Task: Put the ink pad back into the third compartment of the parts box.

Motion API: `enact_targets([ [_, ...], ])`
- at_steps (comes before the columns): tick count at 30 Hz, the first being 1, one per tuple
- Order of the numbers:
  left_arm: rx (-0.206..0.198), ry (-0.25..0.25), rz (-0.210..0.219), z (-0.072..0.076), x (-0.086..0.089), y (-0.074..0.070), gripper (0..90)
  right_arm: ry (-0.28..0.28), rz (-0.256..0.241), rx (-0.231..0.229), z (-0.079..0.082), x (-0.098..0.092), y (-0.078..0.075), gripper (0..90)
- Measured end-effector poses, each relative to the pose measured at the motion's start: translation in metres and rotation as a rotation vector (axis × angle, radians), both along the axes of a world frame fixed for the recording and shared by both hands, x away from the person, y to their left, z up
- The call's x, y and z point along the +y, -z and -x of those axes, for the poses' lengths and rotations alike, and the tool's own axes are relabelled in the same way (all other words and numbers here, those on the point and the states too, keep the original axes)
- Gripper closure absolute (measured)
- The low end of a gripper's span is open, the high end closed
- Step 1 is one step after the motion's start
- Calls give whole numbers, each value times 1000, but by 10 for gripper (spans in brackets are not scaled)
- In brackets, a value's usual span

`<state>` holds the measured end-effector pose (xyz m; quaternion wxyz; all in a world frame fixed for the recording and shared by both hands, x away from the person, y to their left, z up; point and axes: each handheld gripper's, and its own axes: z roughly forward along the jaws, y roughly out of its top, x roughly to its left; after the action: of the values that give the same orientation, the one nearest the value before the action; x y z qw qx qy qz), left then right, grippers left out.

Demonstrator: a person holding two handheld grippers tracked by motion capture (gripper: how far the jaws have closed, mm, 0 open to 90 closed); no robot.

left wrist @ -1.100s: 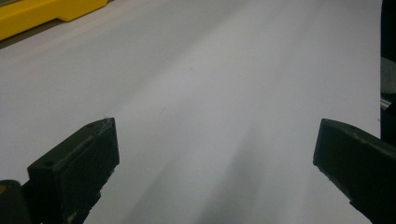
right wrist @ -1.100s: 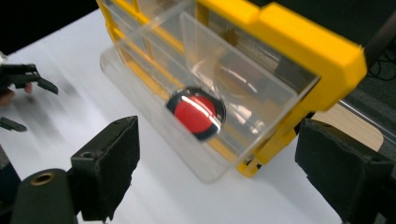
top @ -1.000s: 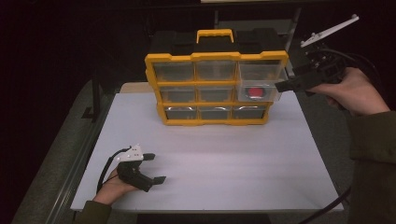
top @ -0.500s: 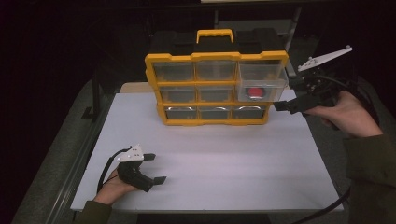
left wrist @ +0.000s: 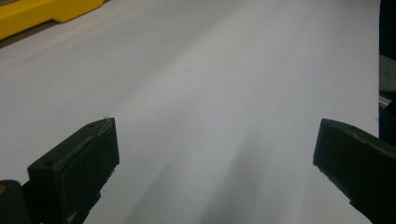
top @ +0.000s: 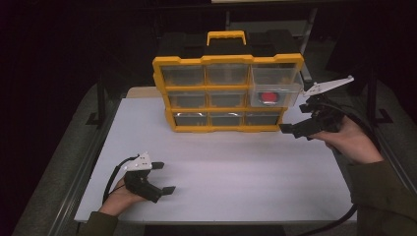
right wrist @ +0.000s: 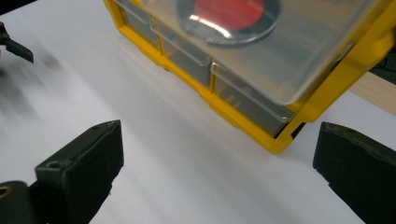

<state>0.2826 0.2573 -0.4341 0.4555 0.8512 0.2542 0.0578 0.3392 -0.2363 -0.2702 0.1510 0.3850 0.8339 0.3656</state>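
Observation:
A yellow drawer organiser (top: 227,60) with clear drawers stands upright at the back of the white table (top: 221,167). Its middle right drawer (top: 275,95) sticks out and holds a red round object (top: 268,97), seen close through the clear plastic (right wrist: 231,11) in the right gripper view. My right gripper (top: 290,129) is open, low beside the organiser's bottom right corner (right wrist: 280,142), with nothing between its fingers. At the table's front left, my left gripper (top: 163,178) rests open over bare white surface (left wrist: 210,107), far from the organiser.
A black case (top: 226,42) sits behind the organiser. A pale wooden board (right wrist: 373,91) lies under the organiser's far side. Metal frame rails (top: 78,162) run along the table's left and right edges. The other gripper appears blurred at the top left (right wrist: 14,44) of the right gripper view.
My right gripper has drawn back from the protruding drawer, moving down and toward the front right of the organiser. The left gripper has stayed still.

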Motion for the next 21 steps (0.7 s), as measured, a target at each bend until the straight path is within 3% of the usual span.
enact_targets([
  [11,-2,2,-9,0,1,0,0,-22,-11,-11,10,17,51,11],
  [21,-1,2,-5,0,1,0,0,-35,-31,7,15,33,91,3],
])
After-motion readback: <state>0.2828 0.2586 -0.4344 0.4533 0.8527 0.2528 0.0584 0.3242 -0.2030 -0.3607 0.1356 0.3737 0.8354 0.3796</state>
